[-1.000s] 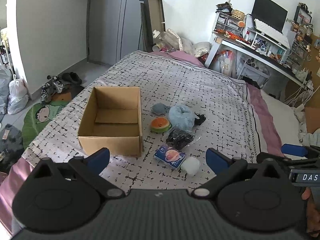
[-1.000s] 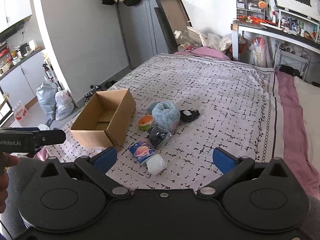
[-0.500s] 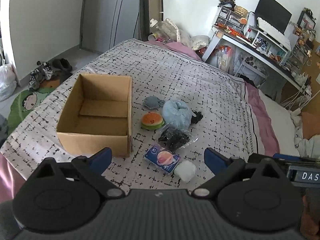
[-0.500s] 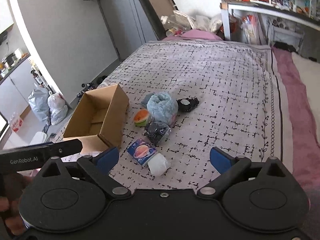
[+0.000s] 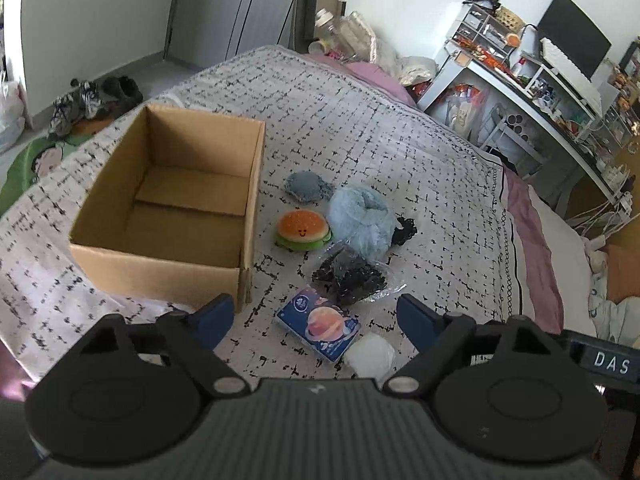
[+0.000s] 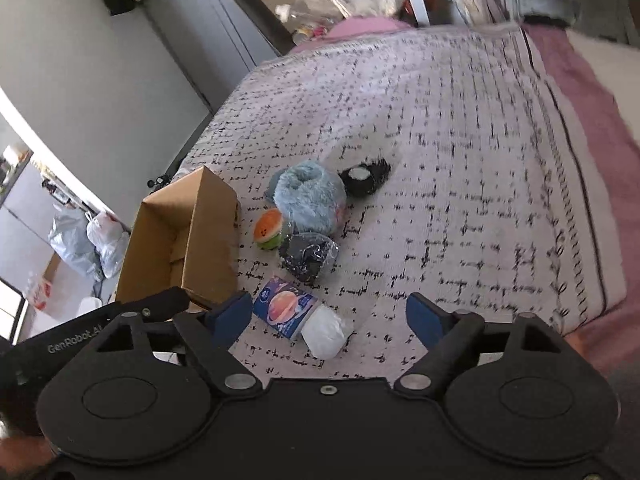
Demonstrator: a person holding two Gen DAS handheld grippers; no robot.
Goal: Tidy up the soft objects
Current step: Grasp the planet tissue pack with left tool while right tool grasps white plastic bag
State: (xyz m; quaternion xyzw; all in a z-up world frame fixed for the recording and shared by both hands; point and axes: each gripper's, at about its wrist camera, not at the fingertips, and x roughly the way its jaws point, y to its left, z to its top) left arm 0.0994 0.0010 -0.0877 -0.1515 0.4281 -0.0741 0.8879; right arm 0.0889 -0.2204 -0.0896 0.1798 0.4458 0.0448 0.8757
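Note:
An empty cardboard box stands open on the patterned bedspread. Right of it lie a burger plush, a fluffy light-blue plush, a grey knit piece, a bag of dark items, a black fuzzy item, a blue tissue pack and a white soft lump. My left gripper and right gripper hover above the near items, jaws closing, nothing between them.
A cluttered desk with a monitor stands at the right of the bed. Shoes and a green mat lie on the floor left of it. Plastic bags sit by the wall. The other gripper's body shows at the lower left.
Both grippers have sunk and come closer to the pile, so box and objects look larger. Both pairs of jaws have narrowed a little. The right view has rolled.

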